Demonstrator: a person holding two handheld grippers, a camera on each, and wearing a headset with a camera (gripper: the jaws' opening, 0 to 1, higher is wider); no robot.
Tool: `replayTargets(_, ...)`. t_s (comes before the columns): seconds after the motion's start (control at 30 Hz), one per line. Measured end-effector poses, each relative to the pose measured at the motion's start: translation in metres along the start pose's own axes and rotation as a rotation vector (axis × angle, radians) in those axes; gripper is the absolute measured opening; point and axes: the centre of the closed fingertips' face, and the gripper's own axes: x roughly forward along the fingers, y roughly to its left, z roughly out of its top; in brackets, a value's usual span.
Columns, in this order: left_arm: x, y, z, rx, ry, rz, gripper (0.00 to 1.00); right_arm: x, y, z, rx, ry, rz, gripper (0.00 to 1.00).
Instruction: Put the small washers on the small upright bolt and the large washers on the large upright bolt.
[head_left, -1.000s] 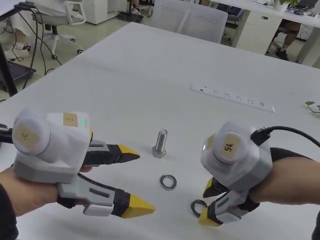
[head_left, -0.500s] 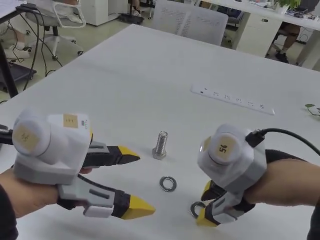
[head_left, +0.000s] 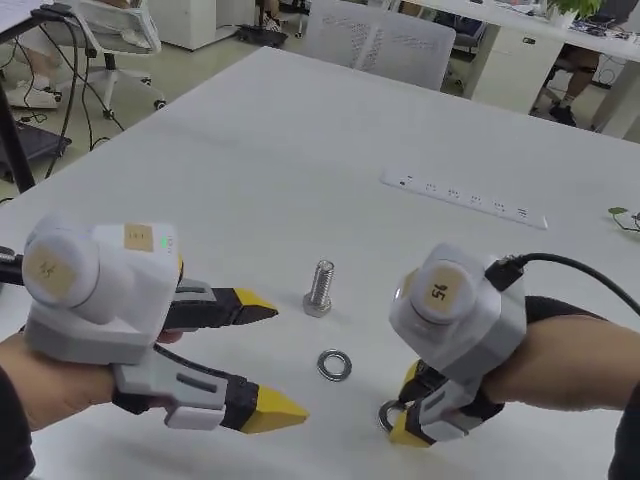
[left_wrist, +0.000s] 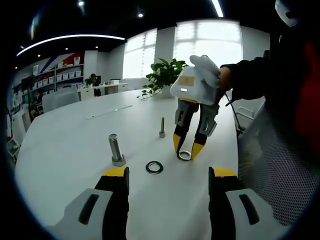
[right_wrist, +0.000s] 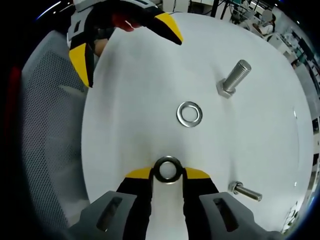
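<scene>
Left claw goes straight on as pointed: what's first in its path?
Likely the loose washer, lying flat dead ahead; if it passes over that, the right claw beyond. Height above the table is unclear.

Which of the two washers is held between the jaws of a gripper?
The washer between the right gripper's jaws, nearest the person. The other washer lies free on the table beside the large bolt.

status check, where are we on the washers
Left gripper open, empty. Right gripper shut on one washer at the table. Second washer loose by the large bolt, bolt bare. Nothing in the way.
</scene>
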Motion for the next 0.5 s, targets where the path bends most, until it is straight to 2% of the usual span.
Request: replayTargets(0.5, -0.0017, 0.0056, 0.0011, 0.01, 0.002, 0.035, 0.64, -0.0007, -0.0011, 0.0001, -0.009, 0.016, 0.002, 0.23)
